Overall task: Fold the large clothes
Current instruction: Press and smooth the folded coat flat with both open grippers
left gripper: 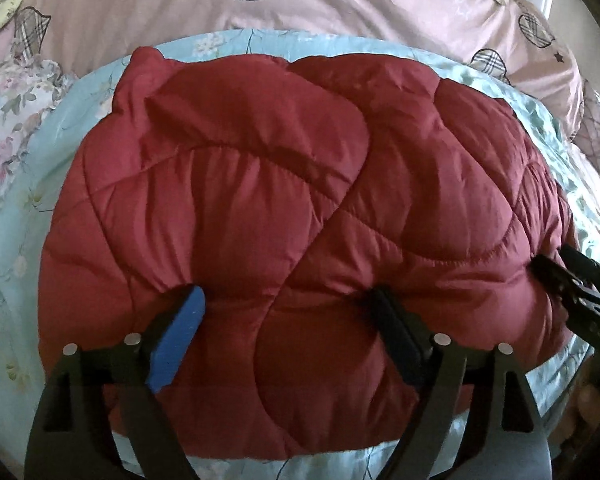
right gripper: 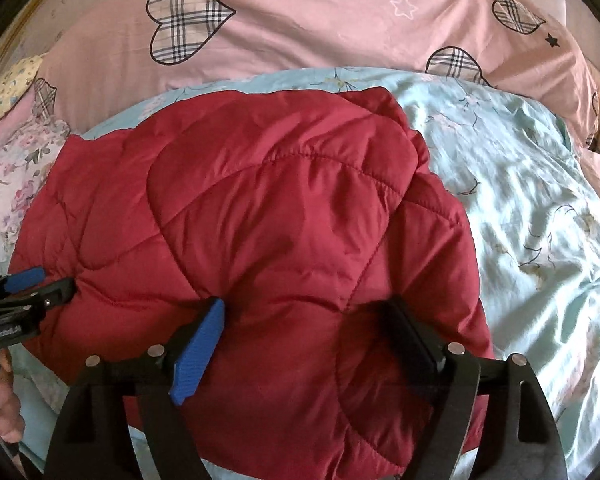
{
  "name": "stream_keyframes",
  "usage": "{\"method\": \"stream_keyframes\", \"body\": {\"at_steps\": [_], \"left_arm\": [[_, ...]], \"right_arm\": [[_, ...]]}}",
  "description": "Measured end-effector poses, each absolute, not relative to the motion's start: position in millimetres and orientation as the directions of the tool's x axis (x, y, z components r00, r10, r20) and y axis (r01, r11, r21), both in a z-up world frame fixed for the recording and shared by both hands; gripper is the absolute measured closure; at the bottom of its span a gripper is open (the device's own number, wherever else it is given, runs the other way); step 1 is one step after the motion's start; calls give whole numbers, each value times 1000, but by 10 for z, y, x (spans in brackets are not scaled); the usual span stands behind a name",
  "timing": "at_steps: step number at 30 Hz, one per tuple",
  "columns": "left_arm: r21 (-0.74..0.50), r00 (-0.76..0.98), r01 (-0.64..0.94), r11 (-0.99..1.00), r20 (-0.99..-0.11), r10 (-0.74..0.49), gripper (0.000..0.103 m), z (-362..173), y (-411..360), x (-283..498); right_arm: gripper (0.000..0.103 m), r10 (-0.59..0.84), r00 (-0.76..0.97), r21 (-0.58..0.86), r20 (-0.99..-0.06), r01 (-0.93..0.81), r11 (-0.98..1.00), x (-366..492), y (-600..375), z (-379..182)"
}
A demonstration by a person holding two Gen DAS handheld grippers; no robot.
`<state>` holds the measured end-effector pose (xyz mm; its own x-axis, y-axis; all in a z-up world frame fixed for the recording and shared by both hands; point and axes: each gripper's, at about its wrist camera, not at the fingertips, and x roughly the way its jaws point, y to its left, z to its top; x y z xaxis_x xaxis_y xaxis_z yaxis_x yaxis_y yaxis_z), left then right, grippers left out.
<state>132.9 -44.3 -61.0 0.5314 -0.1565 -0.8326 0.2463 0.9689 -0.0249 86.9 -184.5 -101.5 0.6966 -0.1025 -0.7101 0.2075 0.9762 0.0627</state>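
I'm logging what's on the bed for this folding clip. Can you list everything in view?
jacket: one, dark red, quilted, lying folded on the sheet in the middle.
sheet: one, pale blue floral, spread under the jacket.
duvet: one, pink with plaid hearts, behind the sheet.
floral cloth: one, white with pink flowers, far left.
yellow cloth: one, yellow patterned, upper left corner.
left gripper: one, black with a blue pad, jaws open, tips resting on the jacket's near edge.
right gripper: one, black with a blue pad, jaws open, tips on the jacket's near edge.
hand: one, on the left gripper's handle.
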Motion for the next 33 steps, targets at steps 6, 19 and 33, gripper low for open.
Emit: {"method": "stream_keyframes", "body": {"at_steps": [6, 19, 33], "left_arm": [[-9, 535, 247, 969, -833, -144, 14, -634, -481, 1339], [-33, 542, 249, 968, -823, -168, 14, -572, -411, 1262], [-117, 580, 173, 978, -790, -198, 15, -282, 29, 1225]], "right_arm": [[20, -117, 709, 47, -695, 208, 977, 824, -1752, -849], [13, -130, 690, -5, -712, 180, 984, 1059, -1608, -1035], [14, -104, 730, 36, -675, 173, 984, 860, -1632, -801]]}}
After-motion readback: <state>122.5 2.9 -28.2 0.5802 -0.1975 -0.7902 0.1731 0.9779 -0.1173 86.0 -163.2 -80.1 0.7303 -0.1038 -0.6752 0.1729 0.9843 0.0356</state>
